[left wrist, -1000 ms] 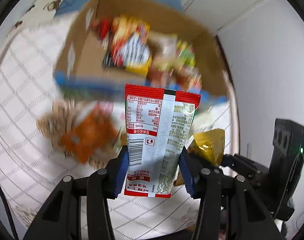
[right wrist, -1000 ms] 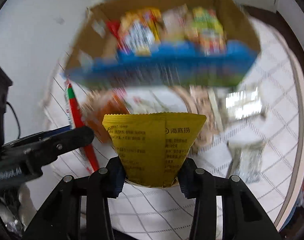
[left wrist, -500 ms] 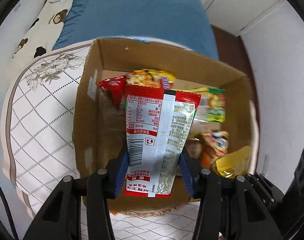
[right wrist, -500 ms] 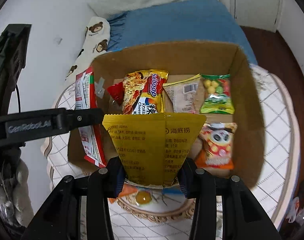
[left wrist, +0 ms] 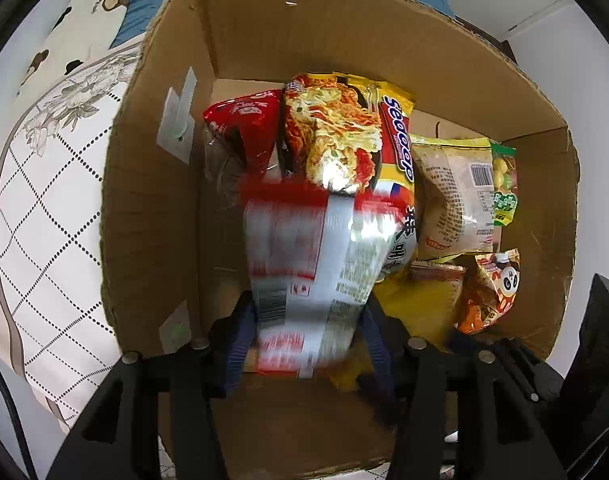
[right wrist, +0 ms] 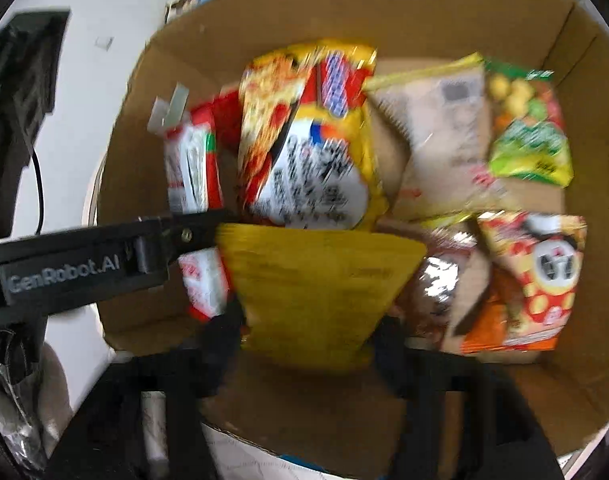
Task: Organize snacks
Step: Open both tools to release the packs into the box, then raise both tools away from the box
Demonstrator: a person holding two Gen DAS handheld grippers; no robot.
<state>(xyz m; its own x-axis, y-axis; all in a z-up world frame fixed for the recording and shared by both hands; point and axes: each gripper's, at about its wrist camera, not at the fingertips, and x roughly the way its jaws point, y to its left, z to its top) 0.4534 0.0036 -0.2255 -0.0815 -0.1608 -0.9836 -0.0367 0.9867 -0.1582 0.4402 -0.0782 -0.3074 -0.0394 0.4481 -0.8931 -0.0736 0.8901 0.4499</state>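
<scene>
Both packets are now inside the cardboard box [left wrist: 164, 200]. Your left tool [left wrist: 304, 320] grips the red-and-white packet [left wrist: 304, 264]; your right tool [right wrist: 308, 332] grips the yellow packet [right wrist: 316, 288]. Next, open each tool and withdraw upward.

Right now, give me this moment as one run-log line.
phase: placing | left gripper: shut on red-and-white packet | right gripper: shut on yellow packet | both inside cardboard box | release: not yet

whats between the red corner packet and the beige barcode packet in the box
The Sedaap noodle pack stands between the red packet and the beige packet, clearest in the left wrist view.
</scene>
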